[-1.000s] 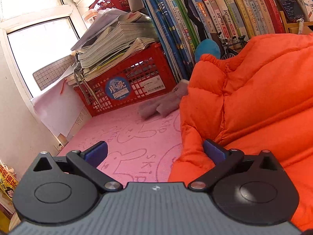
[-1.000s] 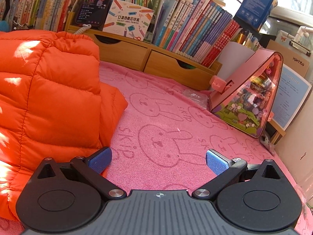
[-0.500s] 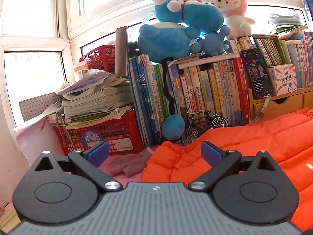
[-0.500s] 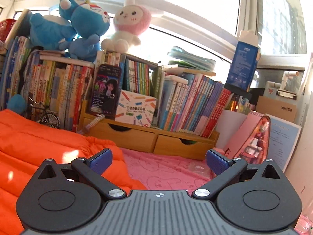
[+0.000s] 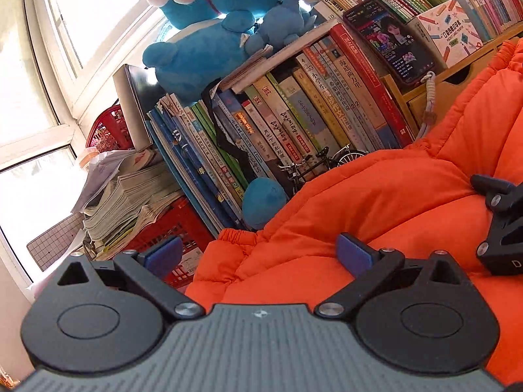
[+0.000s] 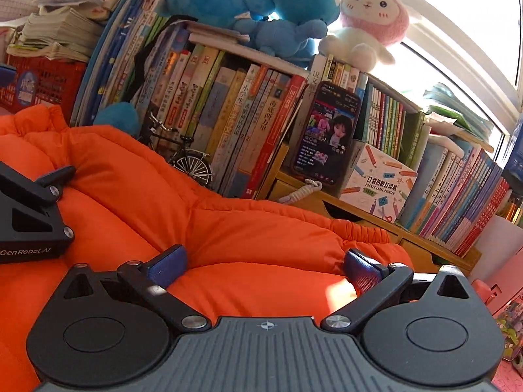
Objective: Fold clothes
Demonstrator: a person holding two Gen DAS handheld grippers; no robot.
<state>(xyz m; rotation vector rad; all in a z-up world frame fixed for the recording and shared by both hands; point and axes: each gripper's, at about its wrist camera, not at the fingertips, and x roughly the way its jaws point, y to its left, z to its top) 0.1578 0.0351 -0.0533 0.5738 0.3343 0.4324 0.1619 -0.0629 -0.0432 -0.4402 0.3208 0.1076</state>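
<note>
We hold both tongs spread wide with nothing between their blue pads. The left tongs hover over the puffy orange jacket, near its elastic cuff, and the right tongs sit low over the same jacket beside them. The jacket lies heaped in front of the row of books and the small model bicycle.

Books & toy bike crowd jacket rear; sides prob. clearer.
</note>
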